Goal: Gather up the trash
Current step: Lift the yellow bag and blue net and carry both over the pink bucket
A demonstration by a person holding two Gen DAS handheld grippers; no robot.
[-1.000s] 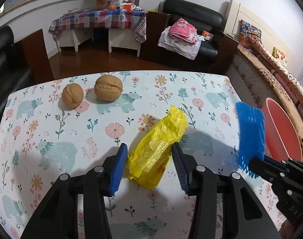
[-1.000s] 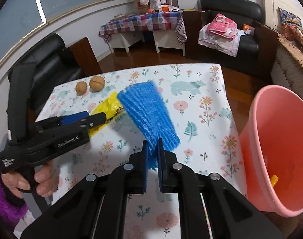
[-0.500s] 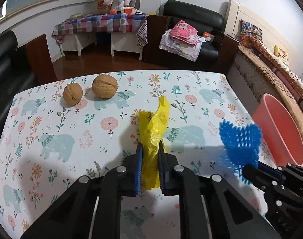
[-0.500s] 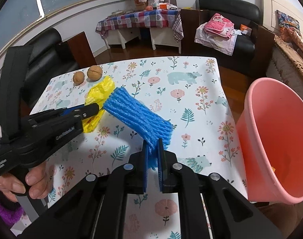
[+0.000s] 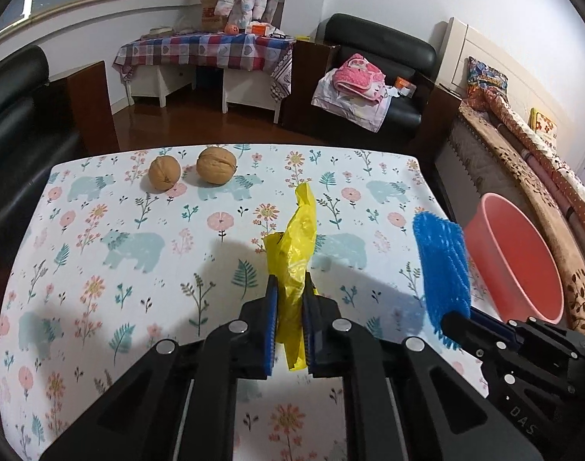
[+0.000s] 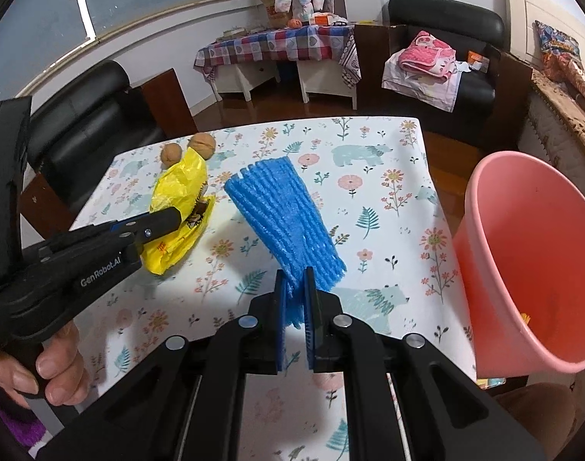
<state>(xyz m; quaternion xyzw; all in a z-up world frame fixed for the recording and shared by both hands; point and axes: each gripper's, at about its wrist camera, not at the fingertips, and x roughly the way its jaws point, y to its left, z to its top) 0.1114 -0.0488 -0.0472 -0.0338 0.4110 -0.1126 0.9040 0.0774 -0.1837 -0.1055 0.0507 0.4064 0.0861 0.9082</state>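
Holding: you've got one piece of trash in each claw, both lifted off the worktop; step in hand looks like the carry to the bin.
Walnuts: two walnuts at the far left of the worktop, side by side, well apart from both claws. Untouched; can't tell if they count as trash.
Left claw: left claw clamped on the yellow plastic bag; bag stands up between the pads, its tail hanging below them. One bag.
Right claw: right claw clamped on the lower end of the blue foam net; the net fans up and away over the worktop. One net.
Bin: one pink bucket off the right edge of the worktop, tilted mouth toward you, a small yellow-orange scrap already inside.
Next move: my call, swing the right claw over the bucket mouth first since it's nearest, release, then bring the left across.
Watch: the net is wide and light, so get it well over the rim before you let go.
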